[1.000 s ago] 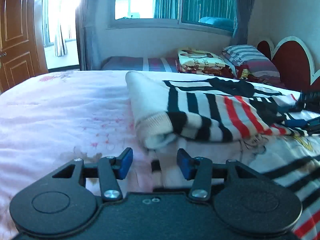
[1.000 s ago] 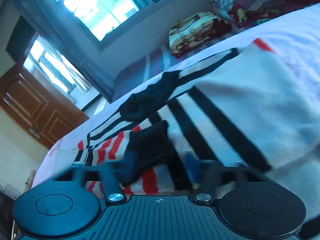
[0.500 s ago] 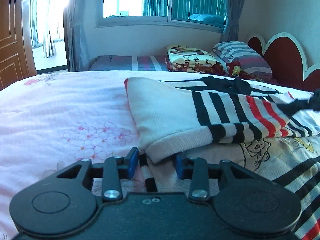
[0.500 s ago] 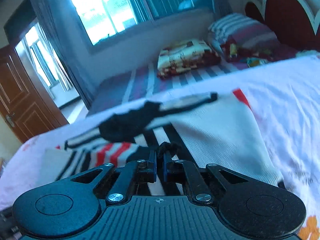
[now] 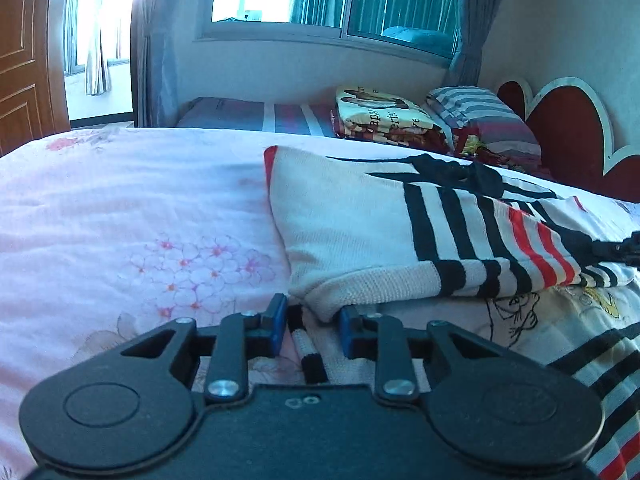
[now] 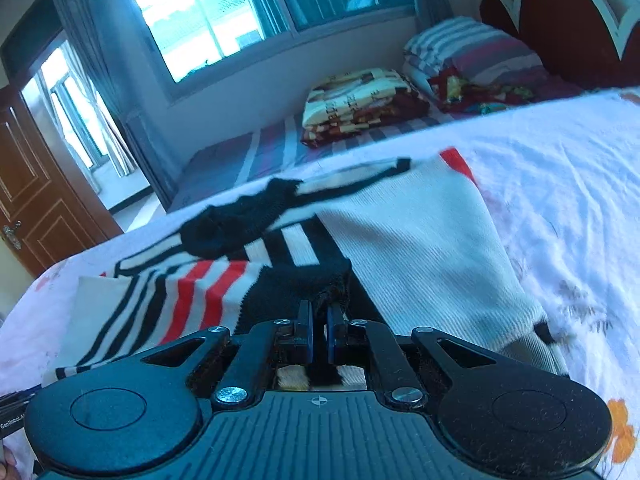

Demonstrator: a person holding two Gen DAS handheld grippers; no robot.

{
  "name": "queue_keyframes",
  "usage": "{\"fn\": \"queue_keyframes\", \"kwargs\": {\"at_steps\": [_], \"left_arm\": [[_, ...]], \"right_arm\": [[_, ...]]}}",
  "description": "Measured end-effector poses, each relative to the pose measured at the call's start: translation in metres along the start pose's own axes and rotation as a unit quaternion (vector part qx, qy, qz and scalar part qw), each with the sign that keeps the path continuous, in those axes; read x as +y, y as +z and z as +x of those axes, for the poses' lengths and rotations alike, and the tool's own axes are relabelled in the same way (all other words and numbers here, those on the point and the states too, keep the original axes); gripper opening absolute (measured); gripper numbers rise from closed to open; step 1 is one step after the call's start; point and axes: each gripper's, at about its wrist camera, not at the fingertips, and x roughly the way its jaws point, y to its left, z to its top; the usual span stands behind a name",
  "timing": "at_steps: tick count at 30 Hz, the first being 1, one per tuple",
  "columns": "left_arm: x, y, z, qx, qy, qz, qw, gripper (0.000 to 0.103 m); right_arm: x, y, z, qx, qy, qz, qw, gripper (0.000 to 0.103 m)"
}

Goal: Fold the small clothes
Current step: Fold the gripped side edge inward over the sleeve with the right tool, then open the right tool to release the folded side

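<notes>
A small cream sweater [image 5: 360, 232] with black and red stripes lies partly folded on the pink floral bedspread [image 5: 120, 220]. My left gripper [image 5: 312, 330] is open, its blue pads either side of the sweater's folded cuff edge at the near corner. In the right wrist view the same sweater [image 6: 420, 240] shows with a black collar bunch. My right gripper [image 6: 319, 338] is shut on the sweater's black edge [image 6: 316, 292], the cloth pinched between the blue pads. The right gripper's tip also shows at the far right of the left wrist view [image 5: 628, 246].
A second bed with folded patterned blankets [image 5: 380, 116] and a striped pillow [image 5: 480, 116] stands behind, under the window. A red heart-shaped headboard [image 5: 568, 128] is at the right. A wooden door [image 5: 20, 60] is at the left. A cartoon-print garment [image 5: 560, 320] lies under the sweater.
The right gripper closed on the sweater's black edge and drew it flatter across the bed. The left gripper's jaws narrowed somewhat around the folded cuff corner and stay open.
</notes>
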Motion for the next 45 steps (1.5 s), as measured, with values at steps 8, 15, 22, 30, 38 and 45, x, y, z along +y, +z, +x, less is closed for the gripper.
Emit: {"fn": "queue_keyframes", "kwargs": {"at_steps": [8,15,22,30,38,45], "left_arm": [[0.003,-0.007,-0.012,0.001,-0.009,0.017,0.9998,0.038],[-0.012,0.016,-0.033,-0.053,-0.049,0.009,0.9974,0.037],[-0.034,0.008,0.014,0.011,-0.071,0.008,0.9974,0.037],[0.006,0.067,0.028,-0.045,-0.049,-0.015,0.9977,0.047],[0.046,0.09,0.085,0.0,-0.057,-0.062,0.9964,0.043],[0.068,0.086,0.103,0.012,-0.111,-0.116,0.9869,0.037]], "right_arm": [[-0.003,-0.008,-0.003,0.008,-0.014,-0.002,1.0,0.006],[0.021,0.005,-0.018,-0.016,-0.005,-0.058,0.998,0.006],[0.024,-0.01,0.014,0.037,-0.031,-0.093,0.995,0.006],[-0.005,0.019,0.023,-0.012,-0.023,-0.008,1.0,0.006],[-0.026,0.025,0.032,-0.005,-0.002,0.052,0.999,0.01],[-0.025,0.02,0.029,-0.019,0.016,0.065,0.998,0.047]]}}
